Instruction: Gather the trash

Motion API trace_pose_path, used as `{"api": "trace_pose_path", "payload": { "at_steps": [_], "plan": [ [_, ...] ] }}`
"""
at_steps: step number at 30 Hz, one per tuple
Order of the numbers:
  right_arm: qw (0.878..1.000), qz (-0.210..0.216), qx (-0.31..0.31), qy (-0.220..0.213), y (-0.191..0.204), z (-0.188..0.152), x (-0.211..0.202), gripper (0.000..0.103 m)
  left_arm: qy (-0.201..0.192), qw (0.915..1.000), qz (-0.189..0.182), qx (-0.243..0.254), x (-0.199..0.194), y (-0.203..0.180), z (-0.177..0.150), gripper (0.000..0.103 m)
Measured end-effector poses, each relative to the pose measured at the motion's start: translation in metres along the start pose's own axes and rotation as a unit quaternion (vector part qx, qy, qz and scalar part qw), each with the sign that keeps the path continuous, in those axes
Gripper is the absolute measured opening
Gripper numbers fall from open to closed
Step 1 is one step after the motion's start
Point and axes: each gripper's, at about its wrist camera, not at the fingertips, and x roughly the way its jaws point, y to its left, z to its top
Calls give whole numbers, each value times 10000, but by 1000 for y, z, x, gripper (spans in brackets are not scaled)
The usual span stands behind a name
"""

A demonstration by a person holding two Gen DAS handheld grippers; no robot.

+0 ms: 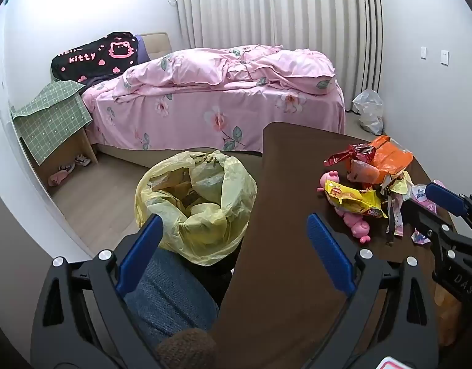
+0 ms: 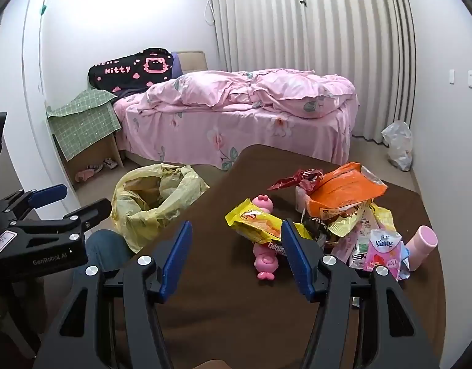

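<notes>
On the brown table (image 2: 236, 323) the trash pile (image 2: 343, 212) lay right of centre; yellow bag (image 1: 196, 203) stood beside table on floor. Both grippers, L (image 1: 233, 252) & R (image 2: 236, 258), had fingers wide, holding nothing.

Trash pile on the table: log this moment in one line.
left gripper: open, empty | right gripper: open, empty | trash pile: untouched on table | yellow bag: open beside table

Soft cloth, crinkly plastic

Matt brown table cloth (image 2: 236, 307); thin glossy yellow bin bag (image 1: 202, 203); shiny foil-like wrappers (image 2: 343, 196); smooth pink toy (image 2: 265, 258), probably plastic.
</notes>
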Motion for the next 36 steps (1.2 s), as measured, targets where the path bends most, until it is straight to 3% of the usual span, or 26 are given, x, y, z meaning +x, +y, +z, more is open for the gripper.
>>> {"api": "trace_pose_path", "payload": {
  "at_steps": [36],
  "plan": [
    [9999,-23,134,-66,-7,-2,-1,57,11,10000,-33,-50,-4,-1,1,90]
  ]
}}
